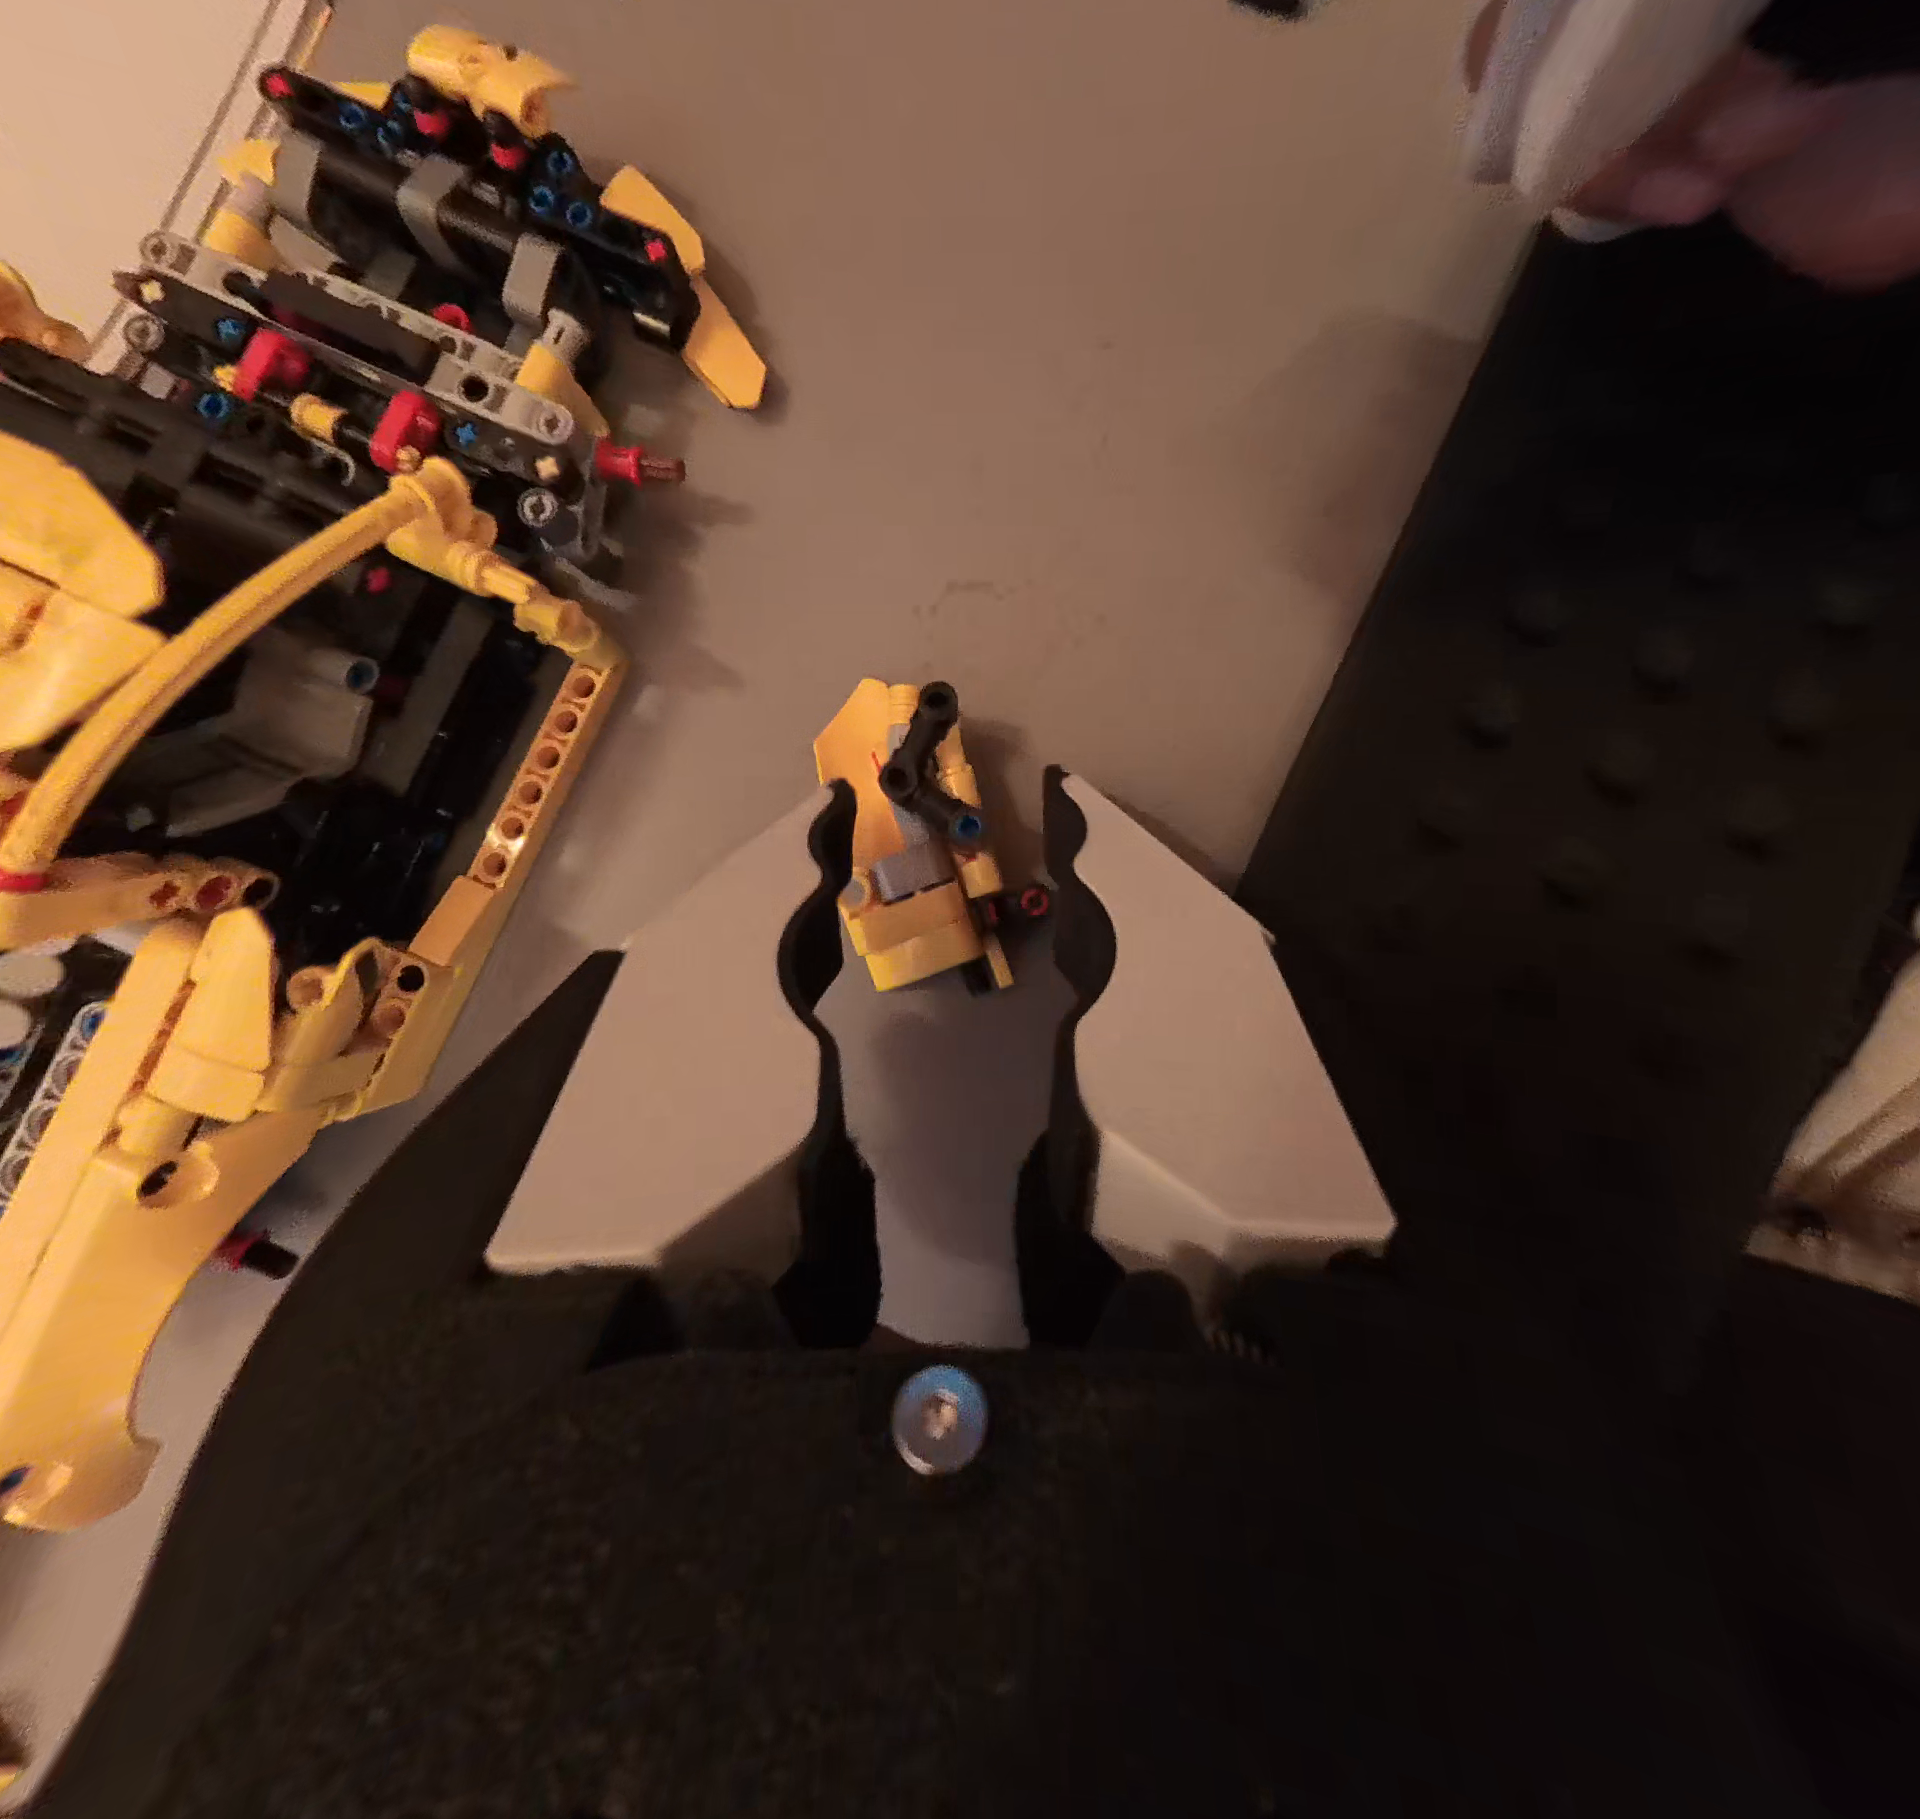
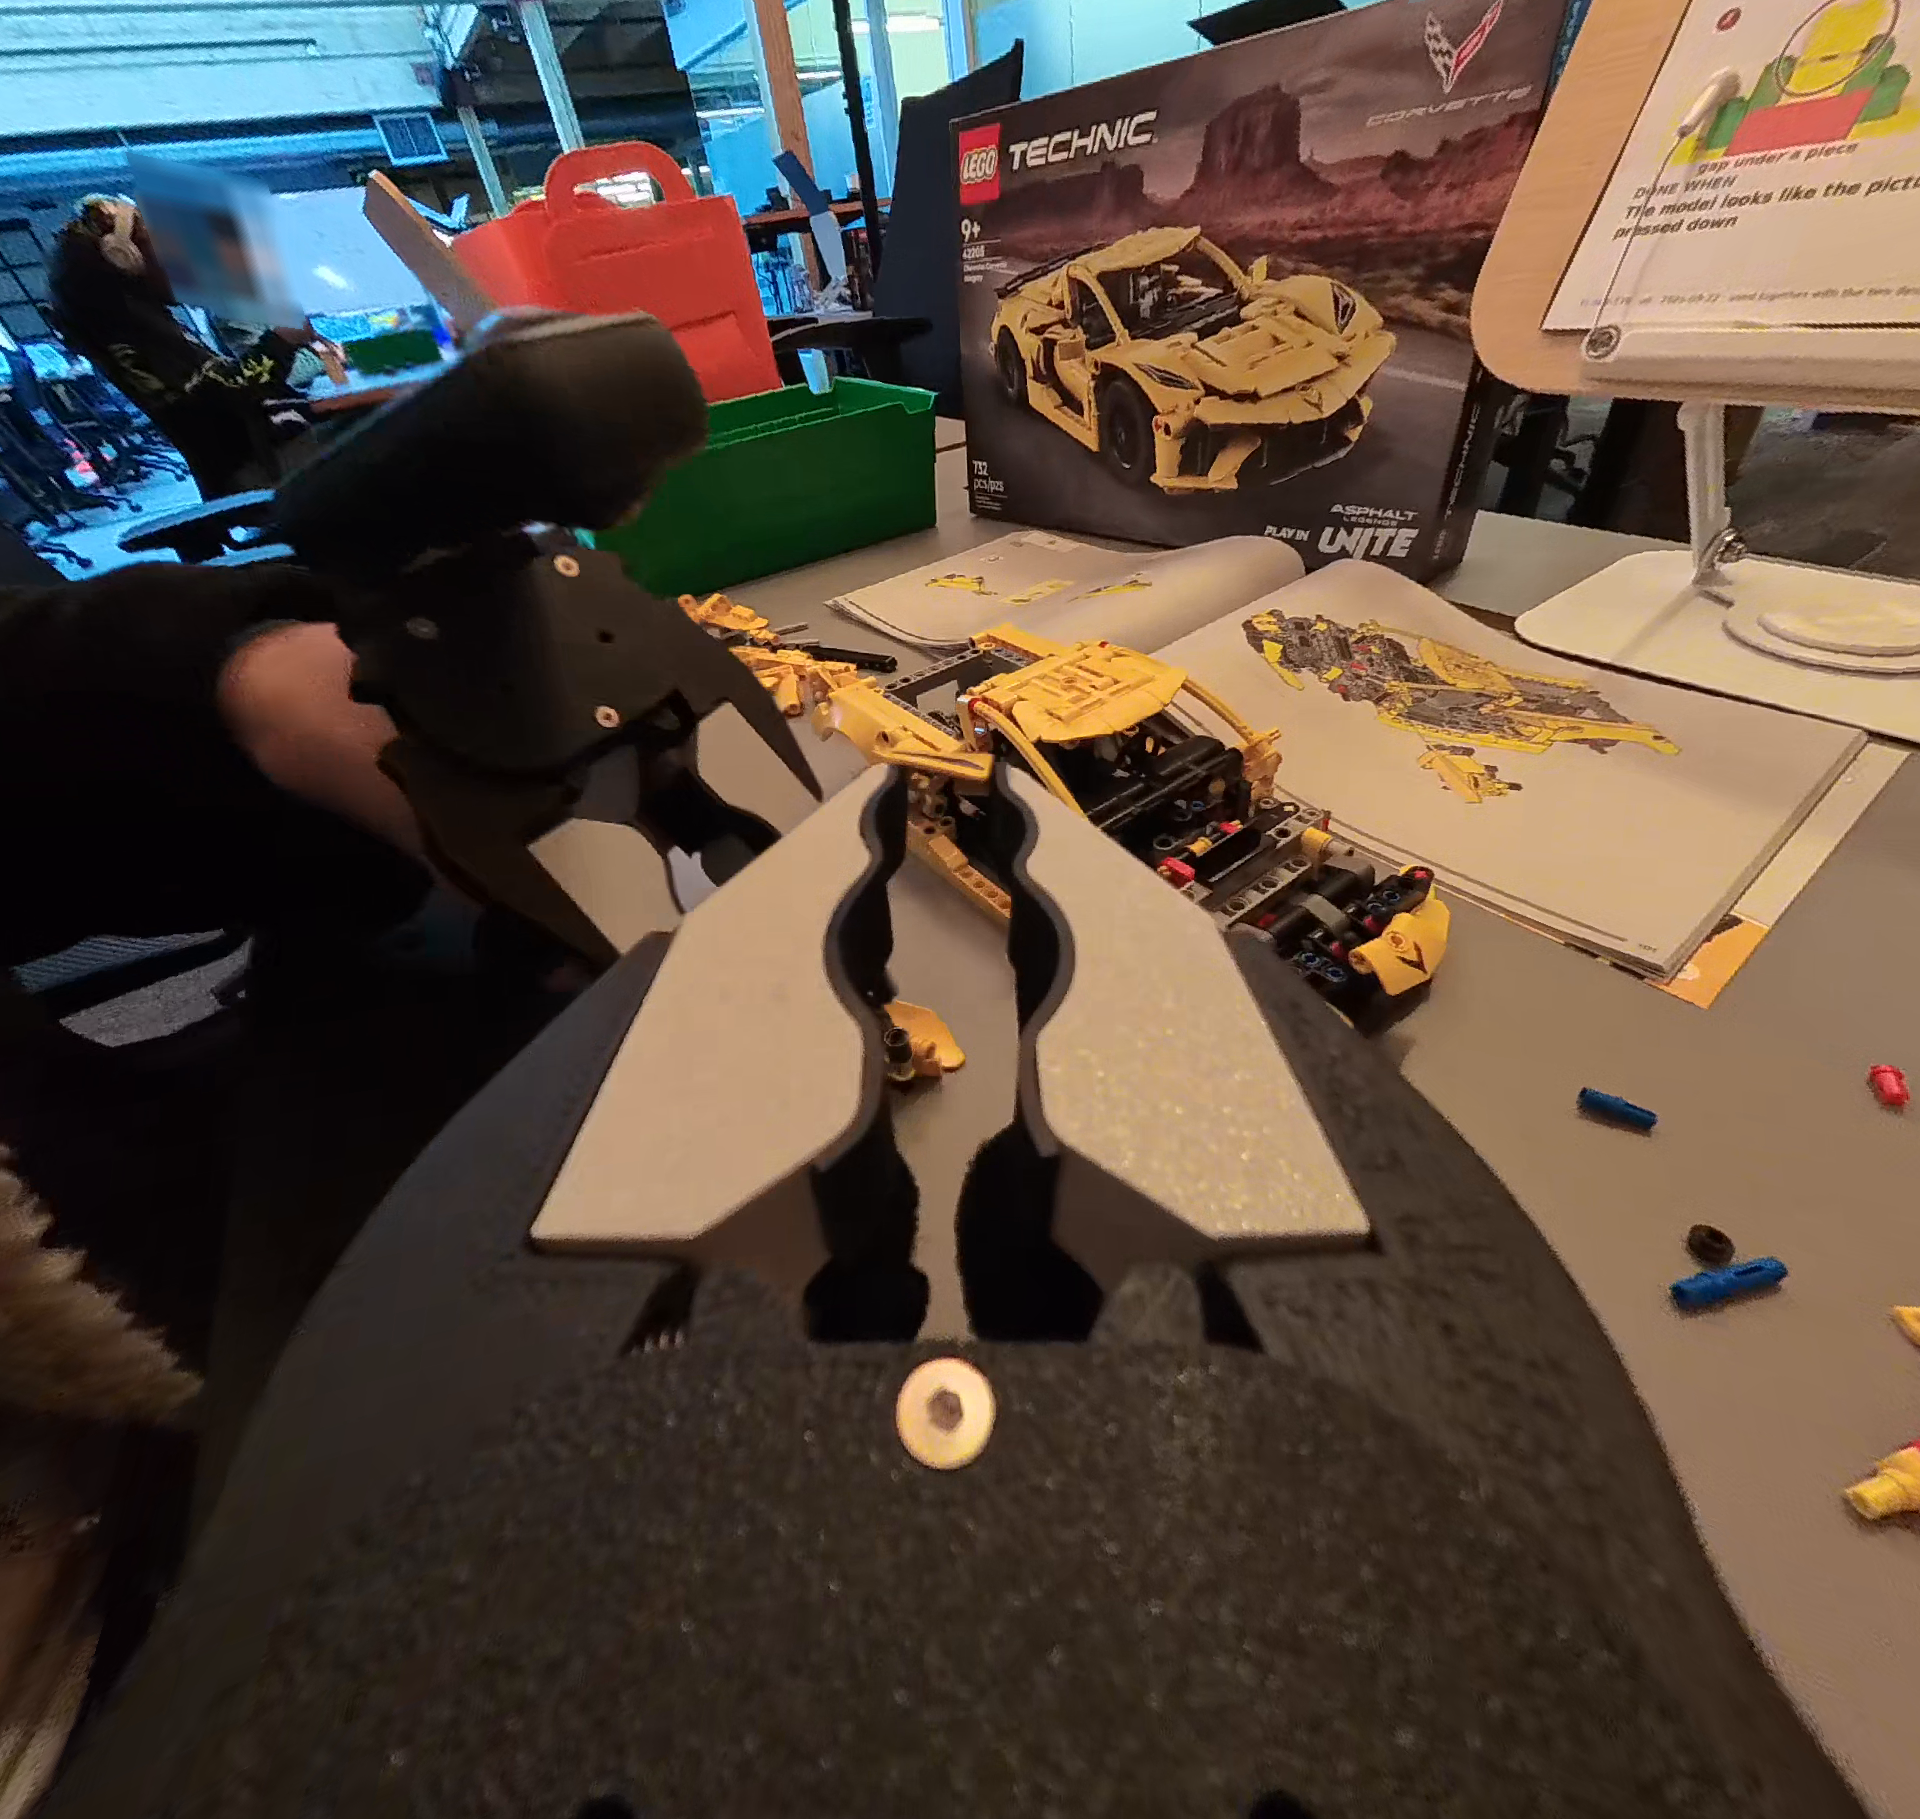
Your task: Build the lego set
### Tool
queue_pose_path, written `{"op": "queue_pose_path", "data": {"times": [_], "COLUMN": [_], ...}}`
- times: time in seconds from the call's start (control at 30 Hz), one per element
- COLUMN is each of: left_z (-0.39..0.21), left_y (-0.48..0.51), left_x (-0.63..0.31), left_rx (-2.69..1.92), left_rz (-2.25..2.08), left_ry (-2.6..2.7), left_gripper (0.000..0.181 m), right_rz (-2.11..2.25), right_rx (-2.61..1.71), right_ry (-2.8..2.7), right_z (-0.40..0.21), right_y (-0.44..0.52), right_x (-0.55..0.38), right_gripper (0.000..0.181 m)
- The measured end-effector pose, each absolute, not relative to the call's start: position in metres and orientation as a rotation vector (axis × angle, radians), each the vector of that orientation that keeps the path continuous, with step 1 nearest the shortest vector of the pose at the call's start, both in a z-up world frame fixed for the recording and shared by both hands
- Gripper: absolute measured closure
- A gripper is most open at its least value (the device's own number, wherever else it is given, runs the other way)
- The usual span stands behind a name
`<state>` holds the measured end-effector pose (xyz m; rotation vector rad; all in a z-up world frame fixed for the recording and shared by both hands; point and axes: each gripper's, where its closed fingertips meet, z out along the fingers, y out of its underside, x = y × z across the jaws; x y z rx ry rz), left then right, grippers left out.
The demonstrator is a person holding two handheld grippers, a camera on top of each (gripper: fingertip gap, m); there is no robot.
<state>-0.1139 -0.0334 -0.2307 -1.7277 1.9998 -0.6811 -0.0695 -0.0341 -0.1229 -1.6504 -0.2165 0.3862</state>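
Observation:
The partly built yellow and black lego car lies on the grey table, at the left in the left wrist view. A small yellow sub-assembly with a black bent beam lies on the table between the fingers of my left gripper, which is open around it. In the right wrist view the car lies ahead. My right gripper hovers above the table with a narrow gap and holds nothing. A small yellow piece shows through that gap. The left gripper points down at the left.
The set's box stands at the back, with the open instruction booklet in front of it. A green bin, an orange bag and a paper stand are around. Loose blue pins and a red pin lie at the right. A dark bumpy surface borders the table. Tip to tip, the grippers are about 12 centimeters apart. Left tips and right tips are each some 25 centimeters from the red pin.

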Motion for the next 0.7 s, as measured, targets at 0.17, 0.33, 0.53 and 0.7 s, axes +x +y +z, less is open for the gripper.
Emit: {"op": "queue_pose_path", "data": {"times": [0.17, 0.33, 0.53, 0.7], "left_z": [-0.236, -0.19, -0.122, -0.101], "left_y": [-0.03, -0.02, 0.01, 0.009], "left_x": [-0.116, -0.11, -0.122, -0.127], "left_rx": [-1.804, -2.04, -2.045, -1.943], "left_rz": [-0.655, -1.274, -2.149, -2.44], "left_ry": [2.039, 1.62, 0.76, 0.499], "left_gripper": [0.163, 0.165, 0.165, 0.165], "right_rz": [0.429, 0.427, 0.526, 0.55], "right_rx": [-1.627, -1.627, -1.555, -1.544], "right_ry": [-0.189, -0.193, -0.292, -0.336], "right_z": [-0.12, -0.12, -0.11, -0.106], "right_y": [-0.037, -0.037, -0.04, -0.036], "right_x": [-0.066, -0.067, -0.094, -0.117], "right_gripper": [0.167, 0.167, 0.166, 0.166]}}
